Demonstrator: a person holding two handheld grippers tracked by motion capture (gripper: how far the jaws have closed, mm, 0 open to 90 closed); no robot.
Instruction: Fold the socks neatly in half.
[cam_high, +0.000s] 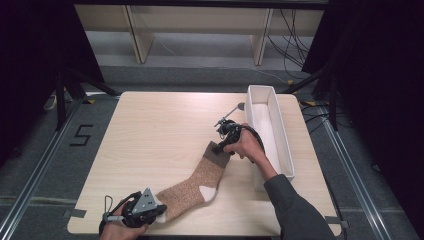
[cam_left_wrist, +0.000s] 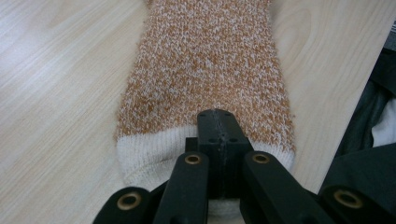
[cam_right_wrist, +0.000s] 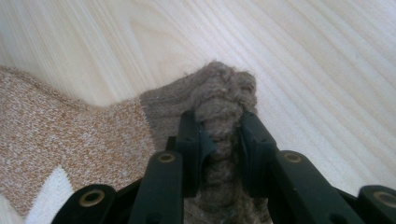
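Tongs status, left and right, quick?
Left tongs: closed on the sock's white toe.
Right tongs: closed on the sock's bunched brown cuff.

- I see bare table (cam_high: 150, 130) left of the sock (cam_high: 197, 182); a gripper could pass there.
- The white bin (cam_high: 267, 125) walls off my right side, just beside the right hand (cam_high: 245, 145).

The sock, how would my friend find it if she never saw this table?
Start at the wooden table and its long white bin on the right. Left of the bin lies the sock, stretched between two grippers. It is speckled orange-brown and fuzzy, with a white toe and heel and a darker brown cuff.
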